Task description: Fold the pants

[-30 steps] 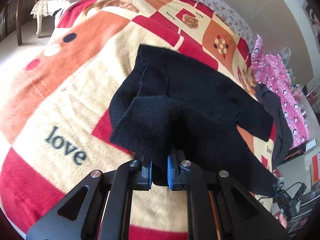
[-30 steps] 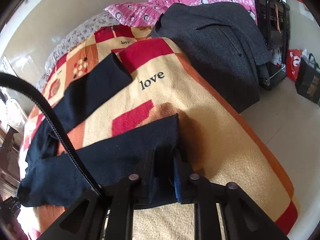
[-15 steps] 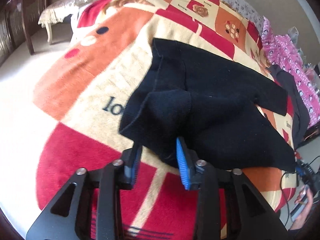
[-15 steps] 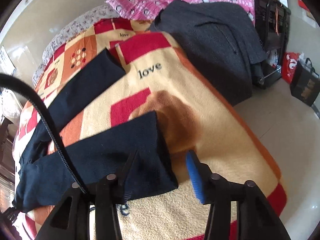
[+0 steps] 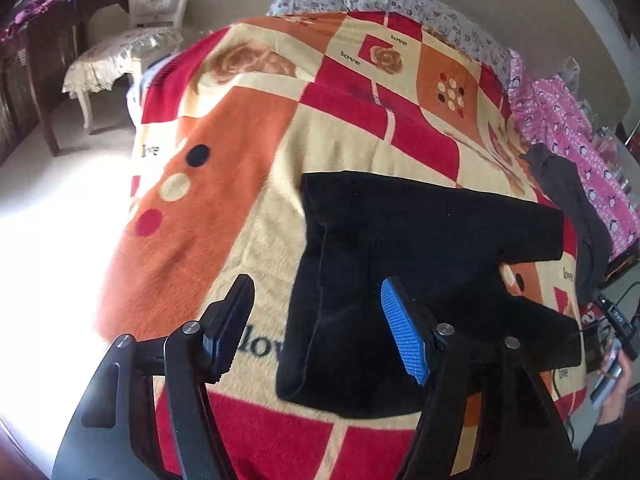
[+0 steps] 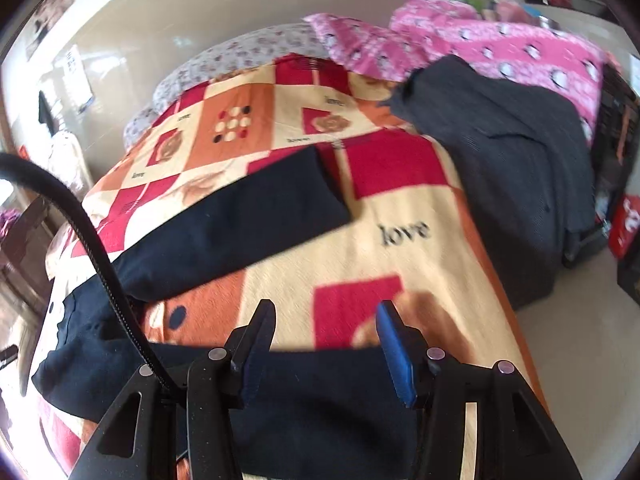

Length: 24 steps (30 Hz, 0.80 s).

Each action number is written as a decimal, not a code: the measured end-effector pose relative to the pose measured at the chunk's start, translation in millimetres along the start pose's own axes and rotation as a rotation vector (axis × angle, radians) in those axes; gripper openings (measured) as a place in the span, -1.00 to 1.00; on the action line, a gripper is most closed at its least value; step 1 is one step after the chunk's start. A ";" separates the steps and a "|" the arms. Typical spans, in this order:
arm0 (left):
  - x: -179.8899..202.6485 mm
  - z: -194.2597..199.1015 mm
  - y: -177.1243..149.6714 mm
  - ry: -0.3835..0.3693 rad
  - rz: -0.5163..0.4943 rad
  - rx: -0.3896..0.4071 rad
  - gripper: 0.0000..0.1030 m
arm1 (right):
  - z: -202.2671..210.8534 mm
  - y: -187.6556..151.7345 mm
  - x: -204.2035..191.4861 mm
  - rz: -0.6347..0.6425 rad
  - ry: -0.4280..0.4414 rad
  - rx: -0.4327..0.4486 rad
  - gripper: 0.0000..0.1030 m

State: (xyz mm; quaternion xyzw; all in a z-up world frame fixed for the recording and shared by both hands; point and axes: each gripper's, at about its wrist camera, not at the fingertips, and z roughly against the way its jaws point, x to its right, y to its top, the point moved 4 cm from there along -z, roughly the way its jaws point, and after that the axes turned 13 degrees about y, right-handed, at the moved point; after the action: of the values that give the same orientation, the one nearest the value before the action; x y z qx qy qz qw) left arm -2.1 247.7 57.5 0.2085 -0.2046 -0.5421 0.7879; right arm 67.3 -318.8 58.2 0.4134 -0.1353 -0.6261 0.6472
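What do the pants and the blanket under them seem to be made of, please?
The pants look like a soft, matte knit, perhaps fleece: deep black, no sheen, thick rolled edge. The blanket looks like plush fleece: fuzzy nap, printed blocks and "love" lettering.

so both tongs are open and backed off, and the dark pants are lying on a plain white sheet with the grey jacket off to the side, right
Not quite: the dark pants lie on a red, orange and cream patchwork blanket printed with "love", not a plain white sheet; both wrist views show it. The rest holds: the left tongs and right tongs are open with nothing gripped, and the grey jacket lies off to the side.
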 end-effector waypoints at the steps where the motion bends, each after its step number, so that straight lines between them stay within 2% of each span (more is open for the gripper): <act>1: 3.4 -14.0 7.8 -0.031 -0.004 -0.034 0.29 | -8.1 7.5 -1.1 0.013 0.013 0.000 -0.02; 3: 10.7 -36.9 19.1 -0.074 -0.004 -0.094 0.29 | -22.1 22.4 -1.5 0.033 0.027 0.003 -0.02; 5: 14.4 -54.1 31.5 -0.095 -0.003 -0.116 0.29 | -36.9 37.4 1.4 0.054 0.028 0.002 -0.02; 14: 20.3 -96.7 76.2 -0.076 -0.039 -0.111 0.29 | -112.4 97.0 30.6 0.100 -0.040 -0.036 0.02; 19: 21.8 -101.9 92.0 -0.117 -0.043 -0.091 0.29 | -135.9 117.0 44.6 0.065 -0.032 -0.041 0.03; 24: 23.6 -105.8 99.2 -0.119 -0.070 -0.071 0.29 | -147.3 128.2 45.4 0.071 -0.034 -0.033 0.07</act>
State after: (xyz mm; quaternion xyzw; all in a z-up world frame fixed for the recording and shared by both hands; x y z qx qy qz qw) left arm 140.0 269.1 26.6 0.1548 -0.2241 -0.5875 0.7620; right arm 267.0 -323.0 41.4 0.3867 -0.1504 -0.6120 0.6733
